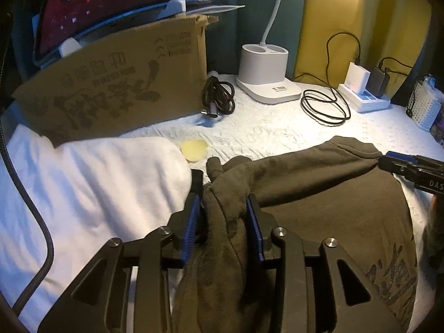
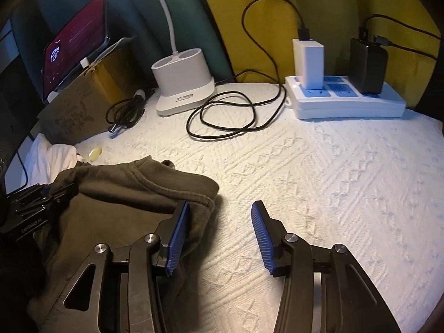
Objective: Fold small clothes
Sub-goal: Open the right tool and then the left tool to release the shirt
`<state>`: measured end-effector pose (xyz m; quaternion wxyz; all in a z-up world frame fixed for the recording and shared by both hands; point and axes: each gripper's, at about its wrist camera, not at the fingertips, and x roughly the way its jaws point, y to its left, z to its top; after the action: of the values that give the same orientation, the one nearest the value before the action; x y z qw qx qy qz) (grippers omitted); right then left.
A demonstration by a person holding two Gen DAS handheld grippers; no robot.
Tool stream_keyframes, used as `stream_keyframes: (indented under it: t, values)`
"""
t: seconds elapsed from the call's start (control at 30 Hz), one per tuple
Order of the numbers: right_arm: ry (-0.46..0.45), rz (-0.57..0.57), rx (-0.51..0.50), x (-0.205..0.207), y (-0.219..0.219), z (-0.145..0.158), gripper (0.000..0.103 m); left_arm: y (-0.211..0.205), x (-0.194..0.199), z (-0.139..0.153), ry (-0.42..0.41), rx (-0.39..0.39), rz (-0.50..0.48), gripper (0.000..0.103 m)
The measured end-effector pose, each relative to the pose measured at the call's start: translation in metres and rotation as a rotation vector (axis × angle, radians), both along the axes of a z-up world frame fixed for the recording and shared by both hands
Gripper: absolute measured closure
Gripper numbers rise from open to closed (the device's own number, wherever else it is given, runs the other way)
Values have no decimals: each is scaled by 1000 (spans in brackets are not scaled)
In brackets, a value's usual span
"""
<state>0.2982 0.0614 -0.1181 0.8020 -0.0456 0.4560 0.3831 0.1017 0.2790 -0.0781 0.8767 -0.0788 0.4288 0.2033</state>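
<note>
While the fold is part done: the dark olive garment (image 1: 319,194) lies bunched on the white quilted bed cover (image 2: 319,166), its far edge doubled back on itself.
Step in hand: by my reading, one fold has just been laid, and the cloth is being let go at the right and gathered at the left.
Left tongs (image 1: 224,216): blue pads either side of a thick bunch of the olive cloth, which fills the gap; they look to be pinching it, though loosely.
Right tongs (image 2: 219,233): spread, nothing between the pads; the left pad sits just beside the garment's folded right edge, and bare cover shows in the gap.
Where the garment is: near-left part of the bed in the right wrist view, with a white cloth (image 1: 83,188) touching it on the left.
Next move: likely a fresh grip on the right edge, then both sides brought over together so the layers stay square.
Edges: the folded hem (image 2: 172,186) runs along the far side; a cardboard box (image 1: 116,88) stands far left.
Open room: wide bare cover to the right and in the middle.
Keep clear of: the looped black cable (image 2: 224,116), lamp base (image 2: 183,86) and power strip (image 2: 347,102) along the far side.
</note>
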Motion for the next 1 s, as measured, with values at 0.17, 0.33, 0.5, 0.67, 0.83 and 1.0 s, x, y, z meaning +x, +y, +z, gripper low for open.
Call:
stream_keyframes:
  t: [0.17,0.33,0.5,0.67,0.83,1.0]
  values:
    - [-11,-45,7,0,-12,9,54,0,-8,14,-28,26,17,67]
    - [-23,-60,16,-6,-23,17,54,-6,-17,28,-55,31,16,67]
    - [-22,-65,13,-17,-30,19,54,-21,-22,37,-79,2,-12,67]
    - [-30,-73,18,-30,-42,26,54,-37,-29,45,-105,-19,-35,67]
    - [-39,-83,19,-43,-54,32,54,-55,-36,50,-121,-48,-63,67]
    - [-48,-83,17,-57,-67,37,54,-76,-43,55,-130,-51,-98,67]
